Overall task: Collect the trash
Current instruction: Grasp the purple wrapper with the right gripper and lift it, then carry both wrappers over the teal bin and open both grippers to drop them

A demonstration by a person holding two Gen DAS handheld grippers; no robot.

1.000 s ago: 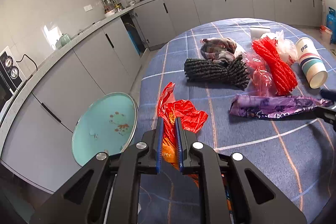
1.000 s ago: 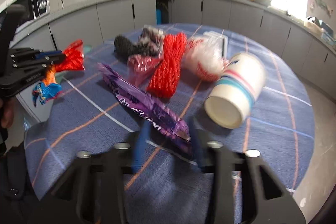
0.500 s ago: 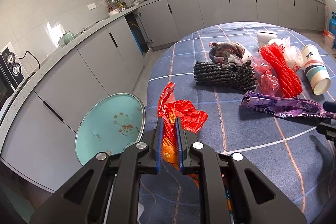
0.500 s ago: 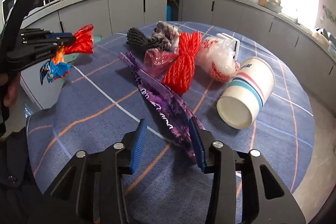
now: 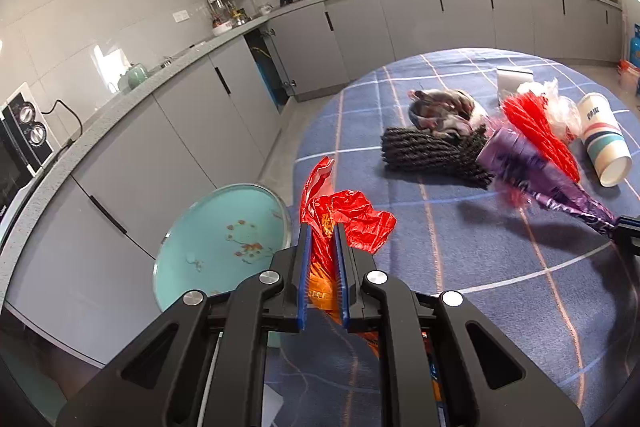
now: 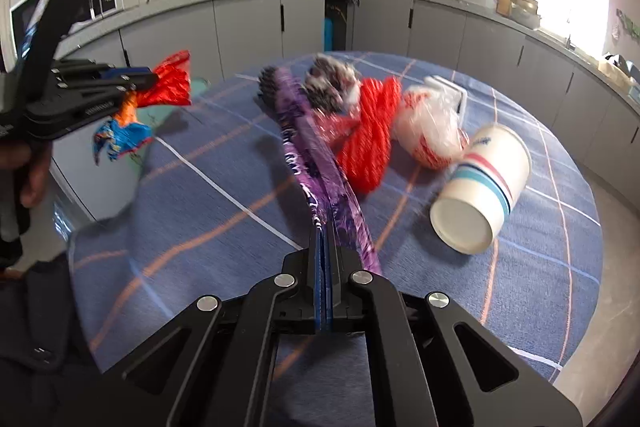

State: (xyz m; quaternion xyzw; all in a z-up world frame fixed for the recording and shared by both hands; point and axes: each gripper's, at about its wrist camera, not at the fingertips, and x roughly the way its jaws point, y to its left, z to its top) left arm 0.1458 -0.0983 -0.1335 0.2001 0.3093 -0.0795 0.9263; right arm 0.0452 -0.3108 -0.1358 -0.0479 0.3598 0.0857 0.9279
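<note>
My left gripper [image 5: 323, 239] is shut on a crumpled red and orange wrapper [image 5: 348, 217] and holds it above the table's left edge; it also shows in the right wrist view [image 6: 170, 85]. My right gripper [image 6: 326, 239] is shut on one end of a long purple wrapper [image 6: 312, 143], lifting it off the blue checked tablecloth [image 6: 540, 247]; that wrapper also shows in the left wrist view [image 5: 540, 179]. On the table lie a red mesh bundle [image 6: 374, 131], a clear bag [image 6: 432, 123], a paper cup [image 6: 484, 187] on its side and a dark rope bundle [image 5: 432, 155].
A round teal bin lid [image 5: 224, 243] sits on the floor left of the table. Grey kitchen cabinets [image 5: 440, 19] run around the room. A patterned cloth wad [image 5: 444, 111] and a white box [image 5: 512, 79] lie at the back of the table.
My right gripper has closed on the purple wrapper's near end and lifted it off the table. My left gripper has kept hold of the red wrapper, drifting slightly.
</note>
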